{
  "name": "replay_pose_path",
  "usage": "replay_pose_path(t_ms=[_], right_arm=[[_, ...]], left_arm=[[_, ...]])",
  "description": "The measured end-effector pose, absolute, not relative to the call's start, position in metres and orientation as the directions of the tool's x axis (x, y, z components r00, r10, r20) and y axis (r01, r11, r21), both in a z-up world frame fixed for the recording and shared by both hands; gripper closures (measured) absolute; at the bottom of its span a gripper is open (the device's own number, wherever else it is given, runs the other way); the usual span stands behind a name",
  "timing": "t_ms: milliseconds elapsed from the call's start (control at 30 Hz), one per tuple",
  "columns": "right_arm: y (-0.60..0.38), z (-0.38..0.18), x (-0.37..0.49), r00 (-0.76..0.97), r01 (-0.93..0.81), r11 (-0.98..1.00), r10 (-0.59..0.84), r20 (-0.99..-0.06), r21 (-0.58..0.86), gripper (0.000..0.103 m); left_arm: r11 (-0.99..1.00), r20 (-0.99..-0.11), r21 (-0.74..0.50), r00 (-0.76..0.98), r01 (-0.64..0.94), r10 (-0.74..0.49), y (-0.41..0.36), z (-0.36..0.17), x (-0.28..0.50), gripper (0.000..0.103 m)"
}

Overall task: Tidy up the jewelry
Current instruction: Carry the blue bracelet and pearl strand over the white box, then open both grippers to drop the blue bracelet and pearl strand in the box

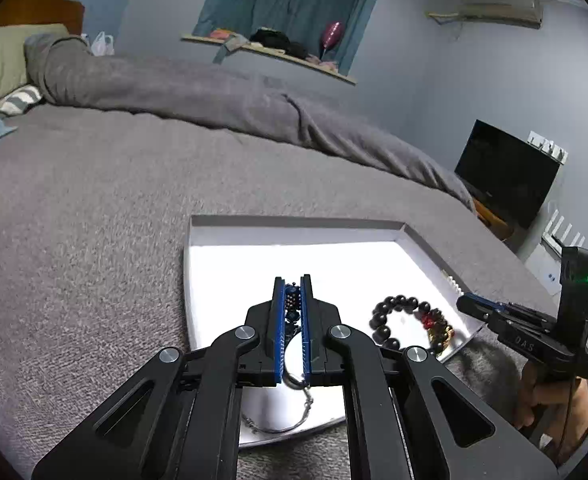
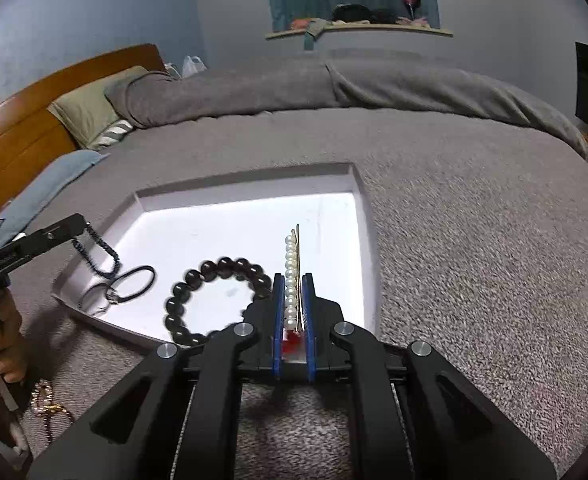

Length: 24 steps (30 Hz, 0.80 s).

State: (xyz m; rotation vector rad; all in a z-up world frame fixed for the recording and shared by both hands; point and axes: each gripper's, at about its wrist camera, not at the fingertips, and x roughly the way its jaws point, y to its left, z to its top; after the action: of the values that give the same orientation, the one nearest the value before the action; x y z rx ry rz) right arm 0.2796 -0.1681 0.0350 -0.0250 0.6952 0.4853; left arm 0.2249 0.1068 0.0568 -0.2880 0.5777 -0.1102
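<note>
Between right jaws, probably pearl hairpin

Near part of the black bead bracelet behind the right tongs, red bead blurred.

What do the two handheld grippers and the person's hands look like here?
Both the left gripper and right gripper are black with angular linkage arms, silver pivot bolts and blue ribbed fingers. The right one's body carries a green light and pale lettering. The right hand is bare, with a grey cuff.
</note>
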Motion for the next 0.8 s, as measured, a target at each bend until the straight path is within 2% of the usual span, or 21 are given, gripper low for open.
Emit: replay_pose_path(t_ms=[167, 200, 233, 300, 367, 433, 467, 500, 533, 633, 800], right_arm=[[-0.170, 0.030, 0.280, 0.666, -0.420, 0.897, 0.406, -0.626, 0.135, 0.093], [-0.170, 0.031, 0.280, 0.669, -0.420, 0.898, 0.406, -0.623, 0.135, 0.088], [-0.171, 0.032, 0.279, 0.674, -0.419, 0.898, 0.407, -0.617, 0.135, 0.077], [-0.173, 0.034, 0.275, 0.685, -0.422, 0.896, 0.416, -0.598, 0.139, 0.069], [-0.176, 0.037, 0.271, 0.692, -0.427, 0.893, 0.425, -0.583, 0.145, 0.069], [-0.179, 0.040, 0.265, 0.695, -0.435, 0.887, 0.440, -0.569, 0.156, 0.069], [-0.180, 0.041, 0.261, 0.692, -0.442, 0.882, 0.451, -0.564, 0.163, 0.069], [-0.182, 0.042, 0.258, 0.693, -0.446, 0.881, 0.453, -0.561, 0.161, 0.068], [-0.182, 0.043, 0.254, 0.695, -0.448, 0.880, 0.453, -0.558, 0.155, 0.068], [-0.184, 0.046, 0.239, 0.697, -0.465, 0.874, 0.461, -0.550, 0.143, 0.067], [-0.186, 0.044, 0.215, 0.669, -0.503, 0.851, 0.495, -0.555, 0.153, 0.067]], left_arm=[[0.961, -0.540, -0.275, 0.824, 0.020, -0.172, 0.105, 0.054, 0.227, 0.095], [0.963, -0.539, -0.268, 0.825, 0.022, -0.169, 0.105, 0.055, 0.226, 0.087], [0.965, -0.535, -0.261, 0.829, 0.022, -0.164, 0.104, 0.056, 0.225, 0.080], [0.969, -0.527, -0.246, 0.835, 0.030, -0.159, 0.103, 0.060, 0.221, 0.076], [0.971, -0.525, -0.237, 0.836, 0.036, -0.159, 0.101, 0.062, 0.218, 0.071], [0.972, -0.516, -0.230, 0.842, 0.040, -0.157, 0.102, 0.066, 0.212, 0.055], [0.973, -0.512, -0.228, 0.844, 0.045, -0.159, 0.102, 0.068, 0.209, 0.052], [0.973, -0.509, -0.224, 0.846, 0.051, -0.161, 0.101, 0.070, 0.205, 0.043], [0.974, -0.503, -0.217, 0.849, 0.057, -0.162, 0.101, 0.072, 0.199, 0.039], [0.975, -0.504, -0.204, 0.845, 0.083, -0.177, 0.100, 0.075, 0.186, 0.032], [0.968, -0.531, -0.212, 0.816, 0.131, -0.227, 0.109, 0.065, 0.154, 0.032]])
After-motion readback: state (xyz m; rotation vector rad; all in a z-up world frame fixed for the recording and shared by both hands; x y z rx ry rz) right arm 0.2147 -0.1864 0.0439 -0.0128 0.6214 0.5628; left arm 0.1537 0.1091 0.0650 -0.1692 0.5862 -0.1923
